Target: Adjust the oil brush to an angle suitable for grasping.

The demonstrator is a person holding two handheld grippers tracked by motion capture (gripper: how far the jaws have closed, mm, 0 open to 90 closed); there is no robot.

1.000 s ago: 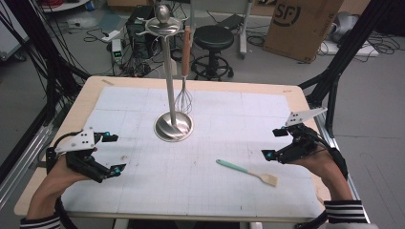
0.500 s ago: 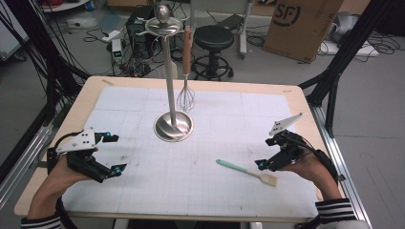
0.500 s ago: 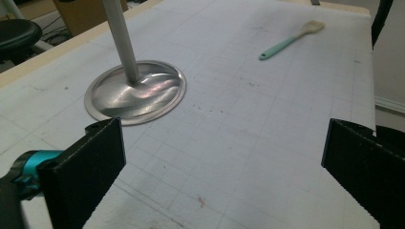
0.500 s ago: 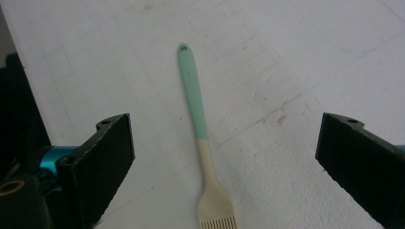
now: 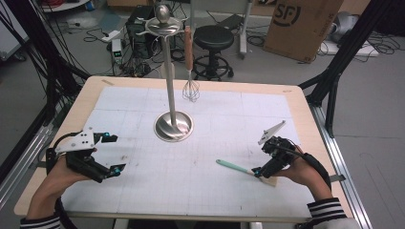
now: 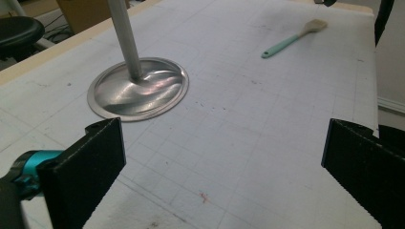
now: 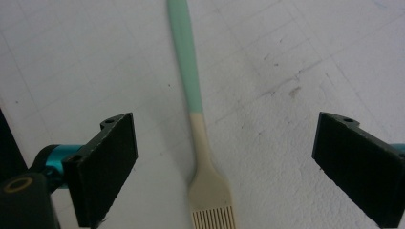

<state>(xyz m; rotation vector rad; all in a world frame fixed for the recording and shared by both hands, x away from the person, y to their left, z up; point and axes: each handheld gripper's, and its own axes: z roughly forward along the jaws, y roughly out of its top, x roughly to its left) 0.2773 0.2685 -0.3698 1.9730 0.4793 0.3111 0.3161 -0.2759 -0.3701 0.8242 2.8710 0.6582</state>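
Your right gripper (image 5: 260, 171) hangs low over the pastry brush (image 5: 241, 168), jaws spread wide with its cream neck and bristle end (image 7: 210, 200) lying flat on the gridded mat (image 5: 229, 124) between them, untouched, the mint-green handle (image 7: 186, 57) pointing away toward the table's middle. Your left gripper (image 5: 111, 153) rests near the table's left edge, jaws likewise apart and holding nothing, aimed toward the steel stand's round base (image 6: 138, 88); a whisk (image 5: 190, 88) hangs from the stand's top.

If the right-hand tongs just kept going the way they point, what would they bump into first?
Most likely the brush: the right tongs are open and aimed down at it, the pale neck lying between them. Depth is hard to judge.
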